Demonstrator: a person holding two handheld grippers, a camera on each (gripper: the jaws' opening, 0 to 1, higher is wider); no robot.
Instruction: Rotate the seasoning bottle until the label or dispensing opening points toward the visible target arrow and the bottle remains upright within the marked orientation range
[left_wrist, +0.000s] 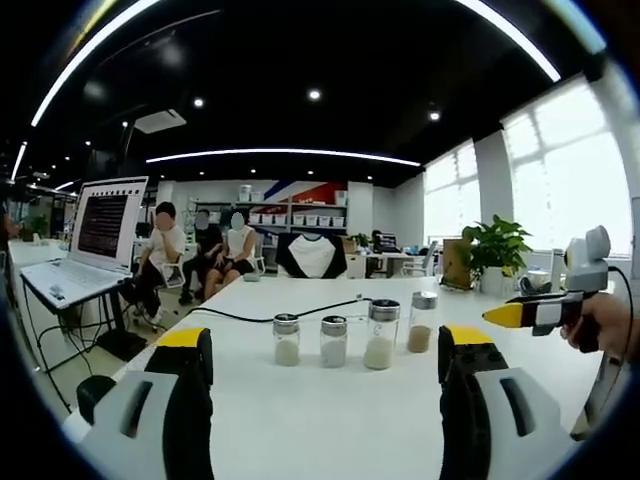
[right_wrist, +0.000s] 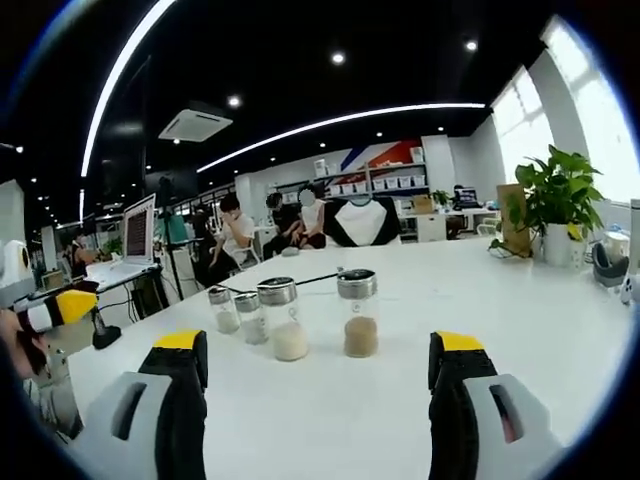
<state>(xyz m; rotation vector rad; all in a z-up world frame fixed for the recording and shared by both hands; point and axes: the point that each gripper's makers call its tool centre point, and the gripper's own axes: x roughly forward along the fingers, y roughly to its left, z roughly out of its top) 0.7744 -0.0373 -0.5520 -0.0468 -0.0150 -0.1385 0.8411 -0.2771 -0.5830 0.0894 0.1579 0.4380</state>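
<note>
Four glass seasoning bottles with metal lids stand upright in a row on the white table (left_wrist: 330, 420). In the left gripper view the two short ones (left_wrist: 286, 340) (left_wrist: 333, 341) hold white powder, a taller one (left_wrist: 381, 335) holds white grains and the last (left_wrist: 422, 322) holds brown powder. My left gripper (left_wrist: 324, 336) is open, short of the row and touching nothing. My right gripper (right_wrist: 318, 341) is open too, facing the white-grain bottle (right_wrist: 284, 320) and the brown-powder bottle (right_wrist: 358, 314) from a short distance. From the right, the right gripper (left_wrist: 540, 313) comes into the left gripper view in a hand.
A black cable (left_wrist: 280, 313) runs across the table behind the bottles. A laptop (left_wrist: 95, 240) sits on a stand to the left, with seated people (left_wrist: 200, 250) behind it. A potted plant (right_wrist: 560, 195) stands at the table's far right.
</note>
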